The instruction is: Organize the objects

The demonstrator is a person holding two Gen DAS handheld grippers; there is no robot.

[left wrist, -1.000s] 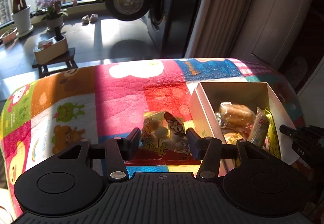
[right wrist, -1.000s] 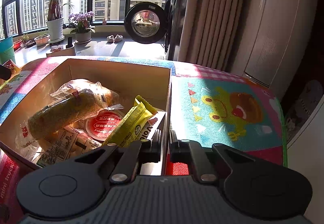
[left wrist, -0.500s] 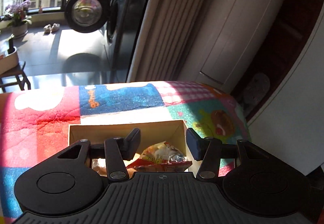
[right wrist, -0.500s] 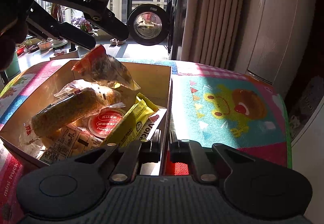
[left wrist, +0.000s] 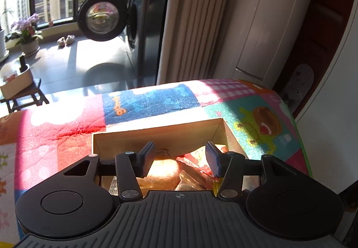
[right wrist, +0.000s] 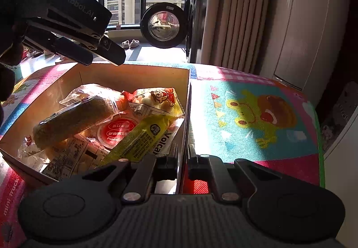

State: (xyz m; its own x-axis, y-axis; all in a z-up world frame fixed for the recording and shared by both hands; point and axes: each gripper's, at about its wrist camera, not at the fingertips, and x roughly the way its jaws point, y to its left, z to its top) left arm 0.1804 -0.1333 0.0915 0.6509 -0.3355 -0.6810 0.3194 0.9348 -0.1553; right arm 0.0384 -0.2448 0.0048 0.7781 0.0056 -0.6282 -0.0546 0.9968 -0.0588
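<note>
Cardboard box is pinched at its wall by the right tongs – to steady it; left tongs hang above, spread wide, empty.

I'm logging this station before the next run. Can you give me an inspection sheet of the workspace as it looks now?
Surface: cartoon play mat, sunlit.
Job's things: cardboard box holding a cartoon candy bag, yellow packet, red-lidded cup and wrapped roll.
Clutter: nothing seen on the mat.
Grippers: left tongs open over the box; right tongs shut on the box wall.
Cables: nothing seen.
Surroundings: washing machine with door open, curtain, potted flowers.
</note>
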